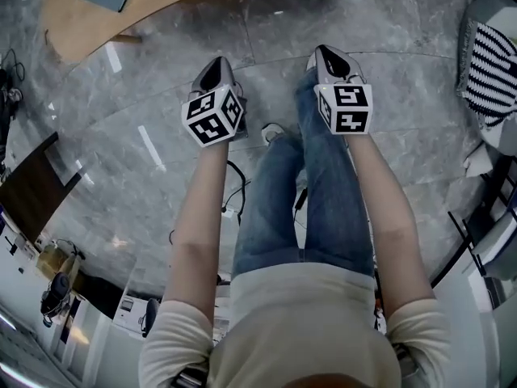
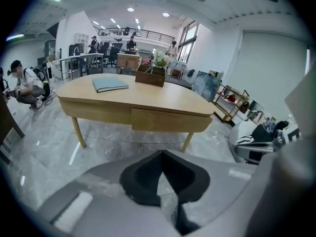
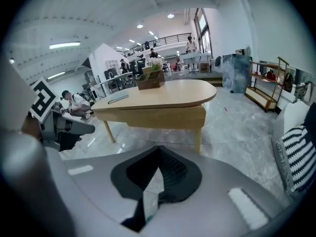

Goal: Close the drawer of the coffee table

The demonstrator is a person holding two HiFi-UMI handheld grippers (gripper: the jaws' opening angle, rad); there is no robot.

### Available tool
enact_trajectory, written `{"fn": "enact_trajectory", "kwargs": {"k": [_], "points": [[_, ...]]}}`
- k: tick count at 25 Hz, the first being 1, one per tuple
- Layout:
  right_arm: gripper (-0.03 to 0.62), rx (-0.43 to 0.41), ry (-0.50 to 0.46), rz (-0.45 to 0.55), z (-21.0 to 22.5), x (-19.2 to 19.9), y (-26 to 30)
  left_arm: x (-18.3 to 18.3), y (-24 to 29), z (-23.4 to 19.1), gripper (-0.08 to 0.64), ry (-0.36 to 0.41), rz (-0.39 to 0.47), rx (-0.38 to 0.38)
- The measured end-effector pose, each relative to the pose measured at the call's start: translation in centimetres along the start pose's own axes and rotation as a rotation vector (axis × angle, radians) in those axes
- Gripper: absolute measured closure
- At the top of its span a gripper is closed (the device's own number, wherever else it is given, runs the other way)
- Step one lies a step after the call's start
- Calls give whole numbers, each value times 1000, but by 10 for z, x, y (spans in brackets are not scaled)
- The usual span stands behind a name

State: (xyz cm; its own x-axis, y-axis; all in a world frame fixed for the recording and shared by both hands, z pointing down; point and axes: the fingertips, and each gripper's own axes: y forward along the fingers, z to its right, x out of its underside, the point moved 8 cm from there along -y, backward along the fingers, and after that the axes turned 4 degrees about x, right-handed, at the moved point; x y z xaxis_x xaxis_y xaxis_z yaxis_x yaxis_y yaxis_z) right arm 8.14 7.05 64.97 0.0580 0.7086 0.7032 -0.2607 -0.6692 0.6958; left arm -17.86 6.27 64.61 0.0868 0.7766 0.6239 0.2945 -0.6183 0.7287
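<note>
The wooden coffee table (image 2: 148, 100) stands on the marble floor a little way ahead of both grippers. Its drawer (image 2: 165, 121) has its front flush with the table's side. A grey-blue book (image 2: 109, 84) and a wooden planter box (image 2: 150, 76) rest on top. In the head view only the table's edge (image 1: 161, 10) shows at the top. My left gripper (image 2: 162, 154) is shut with nothing in it, held off the floor and clear of the table. My right gripper (image 3: 158, 149) is also shut and empty. Both (image 1: 216, 61) (image 1: 323, 51) point forward past the person's jeans.
A white seat with a striped cushion (image 1: 491, 71) stands at the right. Cables (image 1: 234, 192) lie on the floor by the person's feet. A dark cabinet (image 1: 32, 188) is at the left. A crouching person (image 2: 27, 88) is beyond the table's left end, a metal shelf (image 2: 229, 102) to its right.
</note>
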Motion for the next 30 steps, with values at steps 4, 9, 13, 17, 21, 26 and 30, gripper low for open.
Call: {"fn": "enact_trajectory", "kwargs": {"k": [4, 9, 13, 17, 21, 26, 30], "points": [[594, 6, -8, 31, -30, 5, -42, 6, -50, 5, 558, 2, 20, 41], [594, 6, -23, 46, -65, -3, -114, 6, -120, 18, 558, -11, 47, 87], [594, -35, -54, 58, -94, -21, -177, -7, -181, 42, 558, 9, 70, 142], [594, -110, -62, 65, -125, -43, -239, -25, -242, 71, 558, 40, 76, 206], [594, -146, -106, 122, -147, -75, -292, -43, -295, 103, 558, 69, 99, 275], [594, -198, -142, 200, -165, -115, -338, -66, -346, 121, 558, 90, 125, 298], [594, -211, -149, 223, -167, -130, -364, -79, -376, 128, 558, 69, 164, 314]]}}
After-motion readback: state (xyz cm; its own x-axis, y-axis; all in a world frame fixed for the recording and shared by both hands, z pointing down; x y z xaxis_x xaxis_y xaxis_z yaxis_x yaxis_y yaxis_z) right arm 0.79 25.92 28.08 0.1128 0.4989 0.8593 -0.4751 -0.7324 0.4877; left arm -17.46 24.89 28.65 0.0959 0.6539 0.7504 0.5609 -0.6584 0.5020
